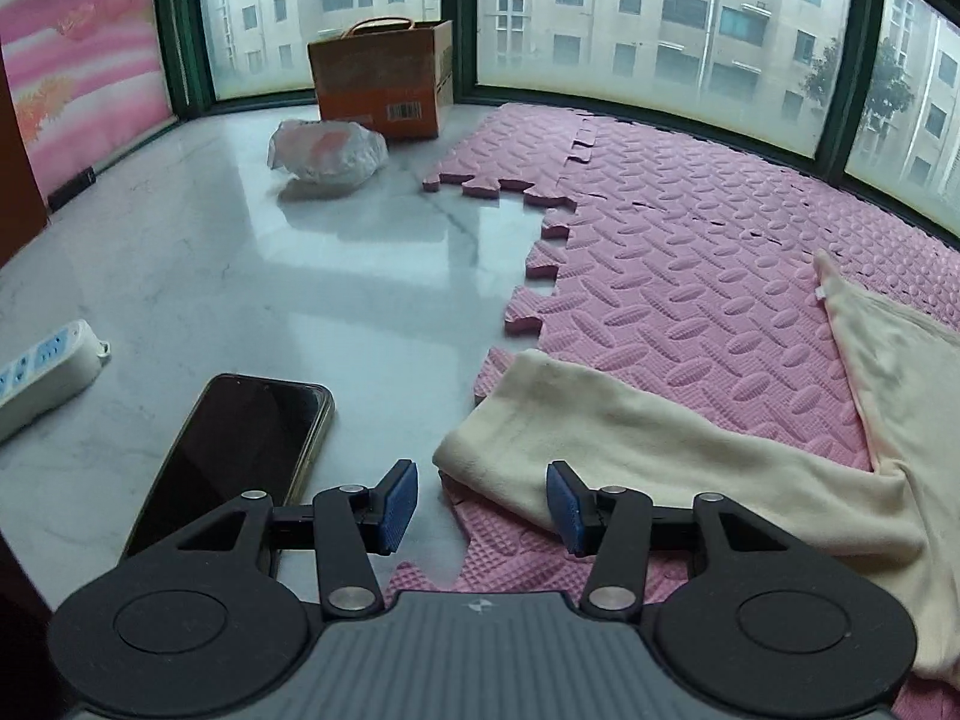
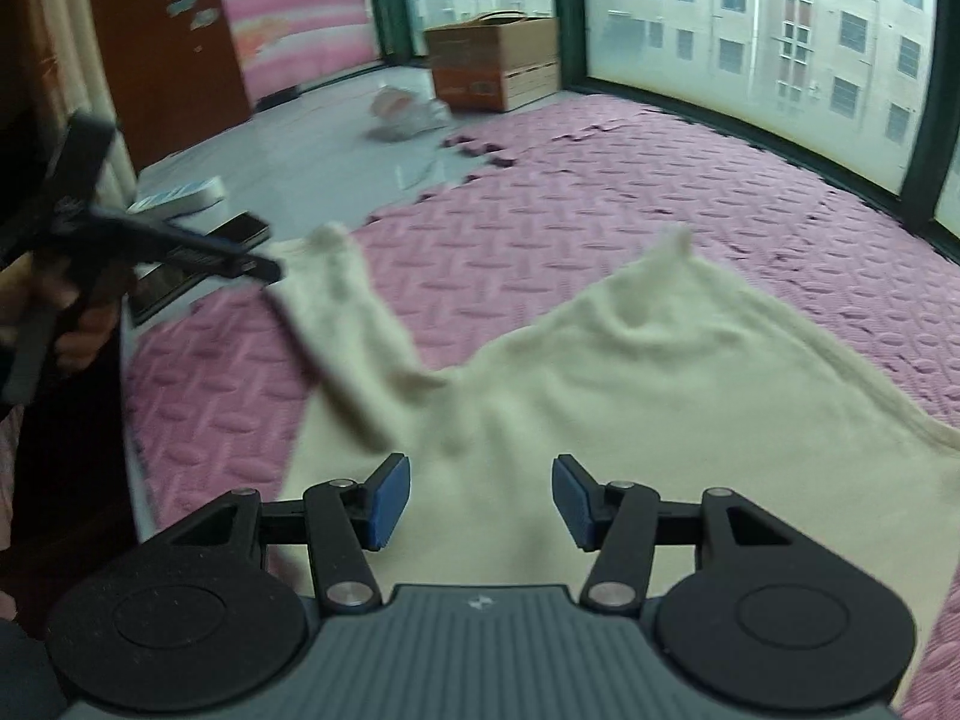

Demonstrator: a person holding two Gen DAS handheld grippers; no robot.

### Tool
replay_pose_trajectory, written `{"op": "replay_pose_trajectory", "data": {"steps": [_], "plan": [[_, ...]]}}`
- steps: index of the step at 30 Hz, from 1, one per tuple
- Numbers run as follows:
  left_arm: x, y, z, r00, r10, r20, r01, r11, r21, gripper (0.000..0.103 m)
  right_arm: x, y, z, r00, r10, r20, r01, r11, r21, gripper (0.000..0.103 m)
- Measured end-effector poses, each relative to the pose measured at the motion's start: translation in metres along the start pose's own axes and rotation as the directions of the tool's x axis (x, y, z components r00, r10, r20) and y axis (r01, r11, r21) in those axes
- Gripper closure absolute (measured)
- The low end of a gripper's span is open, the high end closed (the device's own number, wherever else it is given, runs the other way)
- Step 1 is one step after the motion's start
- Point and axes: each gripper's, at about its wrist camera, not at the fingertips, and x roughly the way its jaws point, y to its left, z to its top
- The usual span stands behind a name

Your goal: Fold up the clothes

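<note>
A cream garment (image 2: 630, 408) lies spread on a pink foam mat (image 2: 540, 228) that covers the right part of a pale marble floor (image 1: 210, 276) under a row of windows (image 1: 660, 18). In the right wrist view its body fills the near middle and right, one sleeve (image 2: 354, 324) runs away to the far left, and a far corner stands up in a small peak; this view is blurred. The right claw (image 2: 481, 501) hangs over the garment's near part with its blue pads (image 2: 390, 501) about half apart and nothing between them. In the left wrist view the sleeve (image 1: 600, 450) lies slanted across the mat's near left edge, its cuff end reaching just over the jigsaw border toward the bare floor. The left claw (image 1: 483, 507) is poised above that cuff end, also about half open, gripping nothing; whether its right pad (image 1: 567, 507) touches the cloth below cannot be told. Just left of it a dark phone (image 1: 240, 456) lies face up on the floor, and further left a white power strip (image 1: 42, 372). Far off by the window stand a cardboard box (image 1: 384, 78) and, near it, a crumpled plastic bag (image 1: 327, 150). In the right wrist view a hand (image 2: 66, 312) at the far left holds the left claw's black handle near the sleeve's end.
</note>
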Motion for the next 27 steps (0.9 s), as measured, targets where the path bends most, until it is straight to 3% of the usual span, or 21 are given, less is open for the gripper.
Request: {"op": "replay_pose_trajectory", "data": {"steps": [2, 7, 10, 17, 21, 27], "plan": [[0.001, 0.002, 0.001, 1.000, -0.012, 0.004, 0.012, 1.000, -0.018, 0.052, -0.001, 0.013, -0.002, 1.000, 0.018, 0.003, -0.018, 1.000, 0.000, 0.049], [0.001, 0.004, 0.004, 0.999, -0.028, 0.033, 0.029, 0.999, -0.031, 0.088, 0.001, 0.046, -0.006, 0.999, 0.038, 0.020, -0.037, 0.998, -0.050, 0.056], [0.000, 0.001, 0.007, 0.998, -0.024, 0.052, 0.025, 1.000, -0.016, 0.094, 0.007, 0.068, -0.007, 0.999, 0.039, 0.020, -0.037, 0.994, -0.104, 0.063], [-0.005, -0.007, 0.019, 0.995, -0.031, 0.099, 0.029, 0.999, 0.017, 0.096, 0.029, 0.092, -0.006, 1.000, -0.002, 0.012, 0.003, 0.988, -0.152, 0.078], [-0.010, -0.011, 0.030, 0.990, -0.049, 0.133, 0.043, 0.998, 0.041, 0.097, 0.034, 0.089, -0.002, 1.000, -0.019, 0.019, 0.021, 0.994, -0.111, 0.096], [-0.021, -0.020, 0.048, 0.983, -0.069, 0.170, 0.056, 0.995, 0.078, 0.097, 0.024, 0.073, 0.001, 0.997, 0.078, 0.020, -0.077, 0.997, -0.027, 0.102]]}}
